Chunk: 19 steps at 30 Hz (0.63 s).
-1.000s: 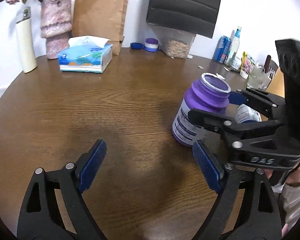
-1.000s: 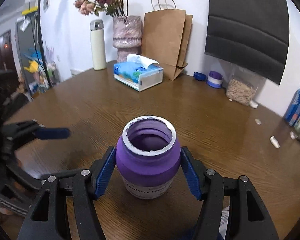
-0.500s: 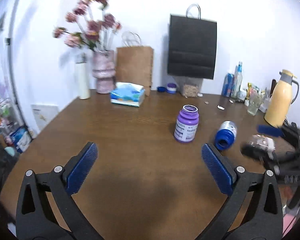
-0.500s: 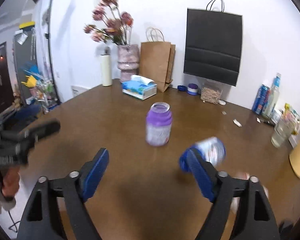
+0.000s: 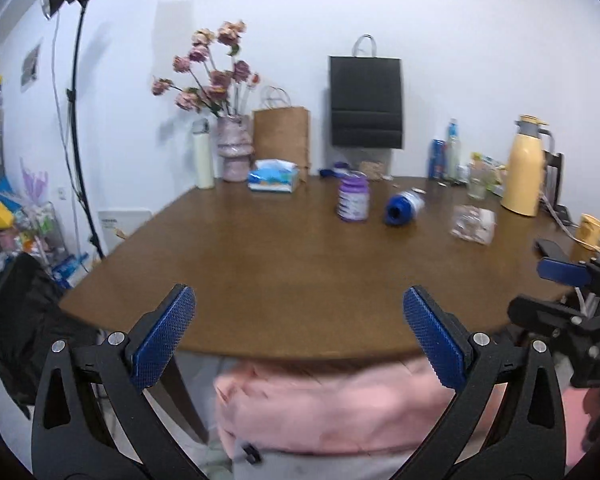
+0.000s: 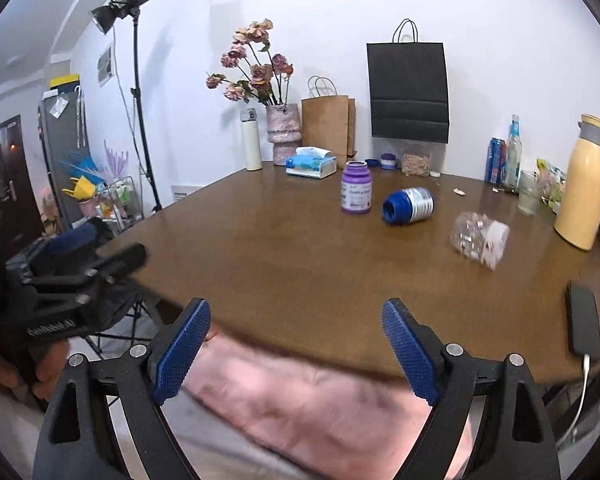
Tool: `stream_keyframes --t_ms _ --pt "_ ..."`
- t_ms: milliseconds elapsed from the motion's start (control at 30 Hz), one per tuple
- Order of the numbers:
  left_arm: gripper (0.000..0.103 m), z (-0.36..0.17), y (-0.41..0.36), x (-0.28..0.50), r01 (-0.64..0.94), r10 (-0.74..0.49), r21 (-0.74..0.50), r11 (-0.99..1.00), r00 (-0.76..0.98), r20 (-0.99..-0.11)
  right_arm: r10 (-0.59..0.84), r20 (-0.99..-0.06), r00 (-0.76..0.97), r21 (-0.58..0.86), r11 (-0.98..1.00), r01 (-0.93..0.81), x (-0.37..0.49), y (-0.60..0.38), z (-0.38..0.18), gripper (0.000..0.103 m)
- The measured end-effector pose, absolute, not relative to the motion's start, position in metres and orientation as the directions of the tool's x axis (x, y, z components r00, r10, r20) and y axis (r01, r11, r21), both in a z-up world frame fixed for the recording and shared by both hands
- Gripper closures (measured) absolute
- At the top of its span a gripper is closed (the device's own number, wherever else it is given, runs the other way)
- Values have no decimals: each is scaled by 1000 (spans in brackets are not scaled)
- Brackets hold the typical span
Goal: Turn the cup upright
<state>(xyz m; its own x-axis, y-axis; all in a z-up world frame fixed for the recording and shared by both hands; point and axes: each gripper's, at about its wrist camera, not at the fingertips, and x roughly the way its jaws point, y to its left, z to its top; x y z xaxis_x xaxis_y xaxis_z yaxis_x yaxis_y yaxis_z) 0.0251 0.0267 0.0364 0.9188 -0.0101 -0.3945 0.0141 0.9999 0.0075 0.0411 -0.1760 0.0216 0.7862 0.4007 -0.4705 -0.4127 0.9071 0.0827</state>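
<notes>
the purple cup (image 6: 356, 192) stands upright on the brown table (image 6: 300, 264), mouth up, well out toward the far side. just beside it on its right a blue cup (image 6: 408, 205) lies on its side, its open end facing the near edge, and farther right a clear plastic container (image 6: 480, 240) also lies tipped over. the left gripper (image 5: 300, 338) hangs over the near table edge with its jaws spread wide and nothing between the blue pads (image 5: 162, 336). the right gripper (image 6: 296, 348) is likewise released, its pads wide apart and empty, above a pink cloth (image 6: 320, 400) below the edge. a black phone (image 6: 584, 324) lies near the table's right rim, and a yellow thermos (image 6: 584, 184) stands behind it.
</notes>
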Motion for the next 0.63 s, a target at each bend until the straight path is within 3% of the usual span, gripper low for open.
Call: stream_keyframes --t_ms 167,633 --pt "0 37 21 11 21 -14 19 1000 939 -343 407 -454 793 63 902 -427 33 -172 18 12" --pt "0 37 25 6 22 -18 7 1000 944 -330 396 -448 801 92 912 -400 30 -177 17 12"
